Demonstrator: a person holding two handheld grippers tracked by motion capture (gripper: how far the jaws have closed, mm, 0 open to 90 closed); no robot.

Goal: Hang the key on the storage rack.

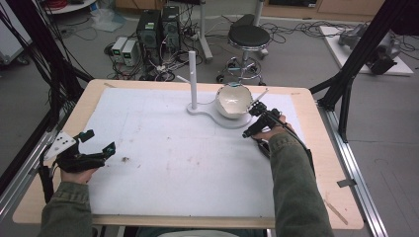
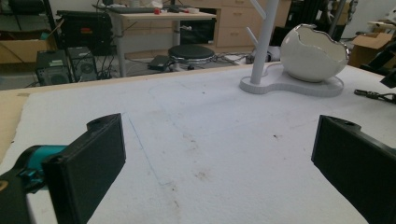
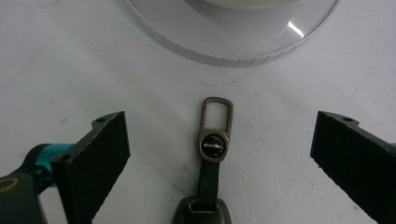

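Note:
A dark key fob with a metal clip [image 3: 214, 145] lies flat on the white mat, its clip pointing at the stand's round base [image 3: 233, 44]. My right gripper [image 3: 222, 119] is open, one jaw on each side of the fob and not touching it. From above, the right gripper [image 1: 257, 108] sits just right of the white egg-shaped bowl [image 1: 232, 100]. My left gripper [image 1: 100, 140] is open and holds nothing near the table's left edge. In the left gripper view, its jaws [image 2: 217, 135] frame bare mat, with the fob [image 2: 373, 95] far off at the right.
The bowl [image 2: 313, 53] rests on a white stand base [image 1: 212, 114] with an upright post [image 1: 192, 79] and side pegs. The white mat [image 1: 188, 163] covers most of the wooden table [image 1: 321, 163]. A stool [image 1: 248, 37], computers and cables are on the floor behind.

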